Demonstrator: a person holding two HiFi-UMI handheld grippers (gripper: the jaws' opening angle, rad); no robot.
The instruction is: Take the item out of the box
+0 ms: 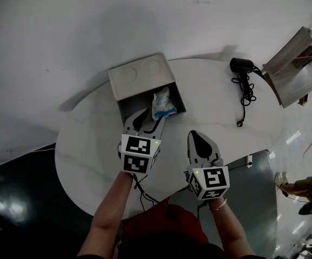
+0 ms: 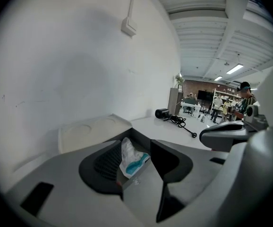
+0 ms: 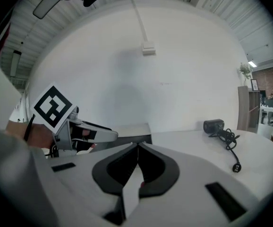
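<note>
An open grey box (image 1: pixel 175 88) stands on the round white table (image 1: pixel 91 144), its pale lid (image 1: pixel 140 72) folded back. Inside it lies a crumpled white and blue packet (image 1: pixel 161 104). My left gripper (image 1: pixel 147 120) is at the box's near edge with its jaws open. In the left gripper view the packet (image 2: pixel 132 160) shows in the gap just beyond the fingertips, and the pads do not press on it. My right gripper (image 1: pixel 199 139) rests over the table to the right of the box, jaws shut with nothing in them (image 3: pixel 137 146).
A black hair dryer (image 1: pixel 241 66) with a coiled cord lies at the table's far right. A wooden stand (image 1: pixel 293 63) is beyond the table at the right. A white wall rises close behind the box. People sit at distant tables (image 2: pixel 217 105).
</note>
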